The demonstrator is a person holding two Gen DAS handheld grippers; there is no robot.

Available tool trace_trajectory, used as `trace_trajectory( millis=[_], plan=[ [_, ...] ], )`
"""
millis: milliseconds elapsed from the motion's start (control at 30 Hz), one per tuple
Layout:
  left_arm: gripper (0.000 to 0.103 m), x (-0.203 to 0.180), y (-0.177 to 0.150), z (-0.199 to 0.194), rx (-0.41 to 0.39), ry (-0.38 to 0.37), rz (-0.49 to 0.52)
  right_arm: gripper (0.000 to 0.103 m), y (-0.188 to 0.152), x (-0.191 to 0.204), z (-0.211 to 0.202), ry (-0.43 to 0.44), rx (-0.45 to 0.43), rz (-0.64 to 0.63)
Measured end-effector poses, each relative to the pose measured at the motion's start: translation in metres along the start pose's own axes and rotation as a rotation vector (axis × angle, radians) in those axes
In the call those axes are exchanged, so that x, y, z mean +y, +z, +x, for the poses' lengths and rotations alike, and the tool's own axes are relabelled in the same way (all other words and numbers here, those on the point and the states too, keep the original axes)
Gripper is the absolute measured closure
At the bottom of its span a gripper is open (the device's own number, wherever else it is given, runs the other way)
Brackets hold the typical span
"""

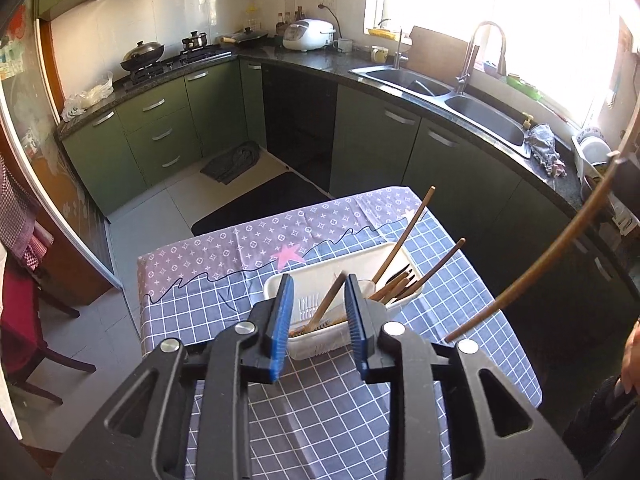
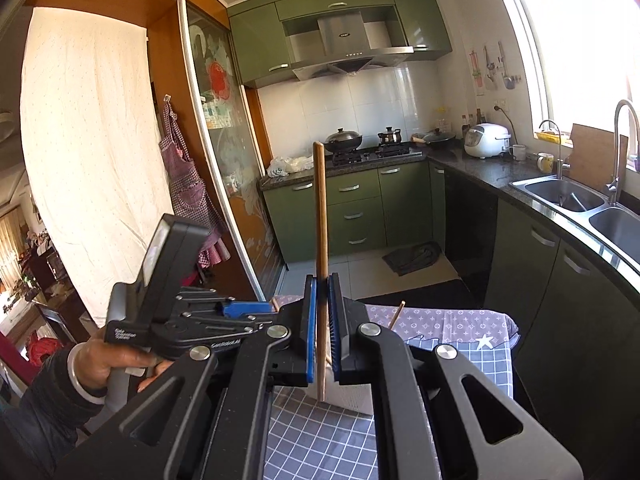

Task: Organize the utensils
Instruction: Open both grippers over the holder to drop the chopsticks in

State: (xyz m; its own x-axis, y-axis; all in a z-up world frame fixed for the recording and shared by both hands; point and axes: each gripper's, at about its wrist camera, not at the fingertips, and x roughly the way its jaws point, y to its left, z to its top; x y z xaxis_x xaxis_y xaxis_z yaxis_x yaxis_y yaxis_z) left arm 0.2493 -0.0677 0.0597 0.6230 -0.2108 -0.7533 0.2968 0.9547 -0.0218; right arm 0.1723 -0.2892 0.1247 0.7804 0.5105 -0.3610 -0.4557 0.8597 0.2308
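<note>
From the left wrist view, the left gripper (image 1: pixel 316 312) hung over a white plastic basket (image 1: pixel 320 276), a shallow rectangular tray with slotted walls and rounded corners. Its jaws, faced with ribbed blue pads, stood apart, and a slim brown wooden chopstick (image 1: pixel 326 304) leaned in the gap between them with its lower end in the basket; the pads did not press on it. More chopsticks (image 1: pixel 404 240), round and thin, lay bundled toward the basket's far right, two of them slanting up and out over the rim. The basket sat on the worktop (image 1: pixel 320 408), draped in a smooth cloth of grey-blue white-lined checks that gave way to a mauve band with small star motifs at the far end. At the right edge a long wooden stick (image 1: pixel 532 268) crossed the air in a curve, its upper end lost in a dark shape.

From the right wrist view, the right gripper (image 2: pixel 322 332) had its jaws closed tight on a wooden chopstick (image 2: pixel 320 216), which stood nearly upright, its rounded top high above the pads and its lower end poking out below them, above the white basket (image 2: pixel 352 400). To the left a hand (image 2: pixel 116 364) with a pale bangle at the wrist and a dark sleeve gripped the black handle of the left gripper (image 2: pixel 248 309).
</note>
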Motion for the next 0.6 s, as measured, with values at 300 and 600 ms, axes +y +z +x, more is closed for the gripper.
trace_trajectory(
  millis=[300, 600],
  plan=[
    [0.061, 0.0, -0.043, -0.063, -0.15, -0.024, -0.025, 0.096, 0.013, -0.005, 0.057, -0.103, 0.017, -0.018],
    [0.019, -0.007, -0.117, -0.092, -0.306, 0.07, -0.037, 0.096, -0.022, -0.011, 0.114, -0.141, 0.112, -0.041]
  ],
)
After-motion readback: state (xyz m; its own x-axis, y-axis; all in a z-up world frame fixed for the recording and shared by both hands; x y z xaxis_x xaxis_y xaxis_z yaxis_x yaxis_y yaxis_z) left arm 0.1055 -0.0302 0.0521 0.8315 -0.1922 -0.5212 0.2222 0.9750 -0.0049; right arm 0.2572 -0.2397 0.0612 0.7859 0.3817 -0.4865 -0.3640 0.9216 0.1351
